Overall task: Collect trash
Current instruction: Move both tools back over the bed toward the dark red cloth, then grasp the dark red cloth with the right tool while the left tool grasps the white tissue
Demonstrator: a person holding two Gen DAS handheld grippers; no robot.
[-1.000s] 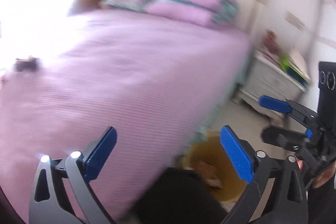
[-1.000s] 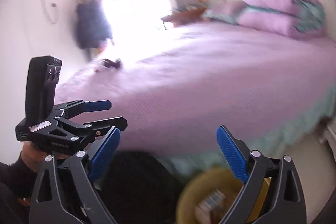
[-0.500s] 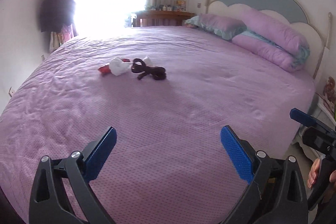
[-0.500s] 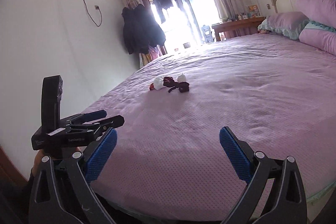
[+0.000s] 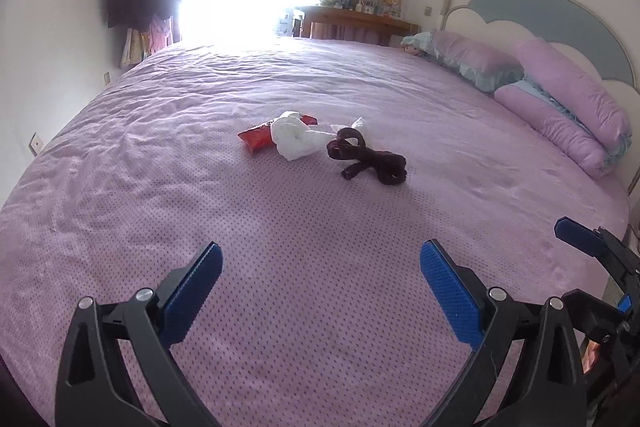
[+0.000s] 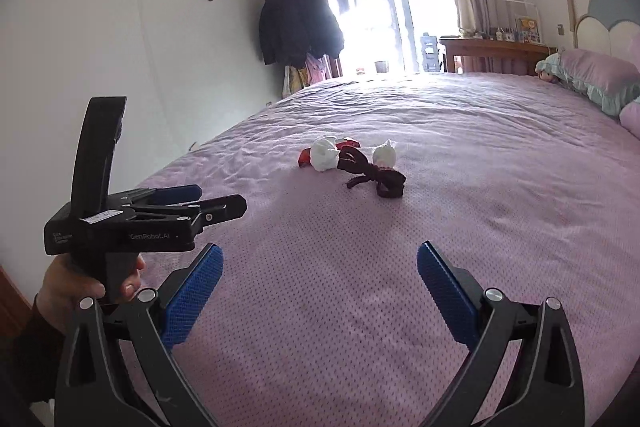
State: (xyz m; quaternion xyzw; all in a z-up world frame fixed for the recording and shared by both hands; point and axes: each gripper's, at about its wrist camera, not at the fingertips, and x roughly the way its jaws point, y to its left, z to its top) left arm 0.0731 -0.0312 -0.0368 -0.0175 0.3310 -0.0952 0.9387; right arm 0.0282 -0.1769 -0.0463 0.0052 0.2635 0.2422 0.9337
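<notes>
Both tongs are hovering over the near part of a wide bed (image 5: 320, 227) covered in a purple dotted spread, and both are standing released, their blue pads spread wide with nothing between them. The left tongs (image 5: 320, 279) are pointing across the bed toward a small cluster of trash lying well ahead, near the bed's middle. In that cluster a red wrapper (image 5: 260, 138) is lying on the left, a crumpled white tissue (image 5: 294, 139) is resting against its right side and partly covering it, and a dark brown twisted strip (image 5: 366, 159) is lying just right of the tissue, nearer to the camera. In the right wrist view a second small white wad (image 6: 385, 155) is showing just behind the dark strip. The right tongs (image 6: 318, 279) are facing the same cluster from farther right. A hand (image 6: 80, 283) is gripping the handle of the left tool at the near left. Purple pillows (image 5: 568, 103) are leaning against the headboard on the far right, and dark coats (image 6: 296, 23) are hanging beside the bright glass door at the far end.
</notes>
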